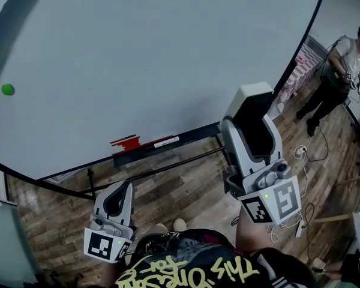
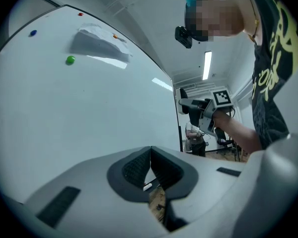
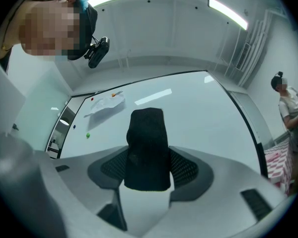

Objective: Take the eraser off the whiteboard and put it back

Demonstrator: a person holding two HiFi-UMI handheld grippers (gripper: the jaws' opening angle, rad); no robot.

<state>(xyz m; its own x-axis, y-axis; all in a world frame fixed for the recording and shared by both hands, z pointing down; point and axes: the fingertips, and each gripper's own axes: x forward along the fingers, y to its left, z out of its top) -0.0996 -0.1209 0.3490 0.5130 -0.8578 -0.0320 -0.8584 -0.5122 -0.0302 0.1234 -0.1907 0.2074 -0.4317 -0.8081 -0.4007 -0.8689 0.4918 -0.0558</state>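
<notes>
Right gripper [image 3: 149,171]: jaws stand wide, clamped on the black whiteboard eraser [image 3: 146,138], which sits upright between the ribbed pads and sticks out past the tips. From above, this gripper [image 1: 249,132] is tilted up toward the lower edge of the whiteboard [image 1: 138,53], eraser [image 1: 252,104] leading. Cannot tell whether the eraser touches the board surface or is just off it.

Left gripper [image 2: 150,155]: jaws closed together, nothing between them. It is held low at about 8 o'clock from the right one [image 1: 121,191], well apart from the board.

Board notes: green magnet [image 1: 8,89] at far 9 o'clock; crumpled paper sheet [image 3: 105,103] stuck higher up. Marker tray [image 1: 135,144] with red pens at 9 o'clock from the eraser. Second person [image 1: 342,71] stands at 2 o'clock, clear of the work.

Judgement: the eraser is in hand and the step is setting it back on the board.

To do it well:
- turn the eraser's flat face square to the board
- pick a bare patch away from the paper
- press on evenly
- open the jaws only once it sits firm
- back straight out so the pads do not drag it off
</notes>
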